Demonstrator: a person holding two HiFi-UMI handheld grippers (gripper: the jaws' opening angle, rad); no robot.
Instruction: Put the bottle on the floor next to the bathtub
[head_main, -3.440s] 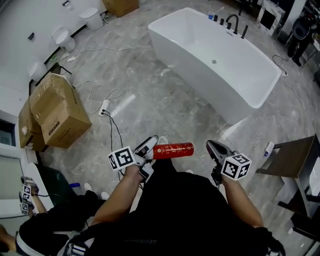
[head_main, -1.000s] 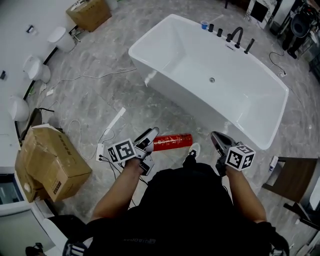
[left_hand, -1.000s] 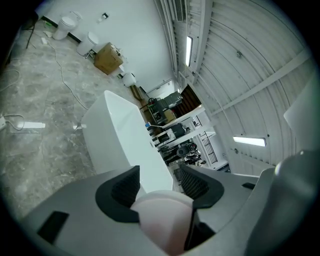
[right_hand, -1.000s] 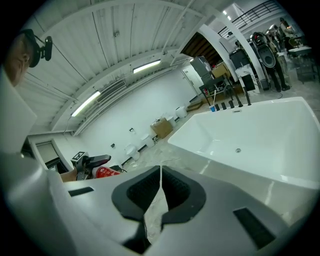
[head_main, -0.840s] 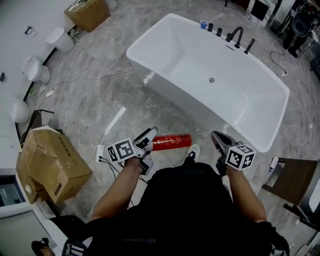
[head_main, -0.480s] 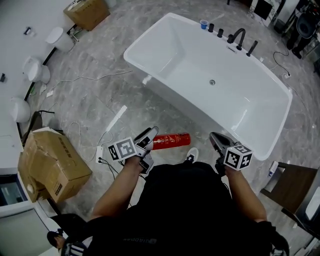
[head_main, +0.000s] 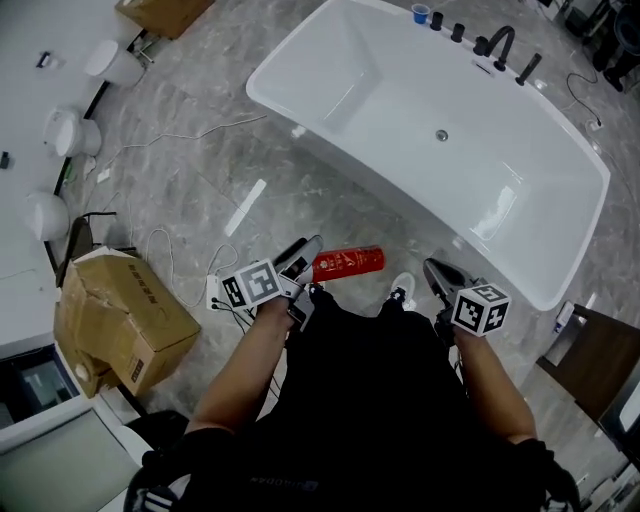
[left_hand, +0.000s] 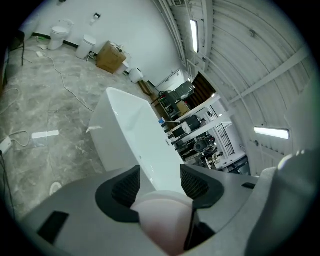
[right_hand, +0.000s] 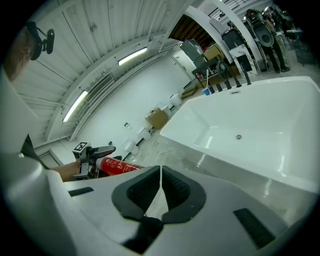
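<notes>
Your left fingers (head_main: 303, 250) grip the bottle (head_main: 350, 262) level, lengthwise toward your closed, empty right fingers (head_main: 438, 272), with the floor (head_main: 330, 200) by the bathtub (head_main: 420, 100) just ahead below.

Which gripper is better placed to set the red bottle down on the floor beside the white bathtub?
Left. The left gripper grips the red cylindrical bottle above the grey marble floor near the white bathtub; the right gripper is empty, its jaws together.
</notes>
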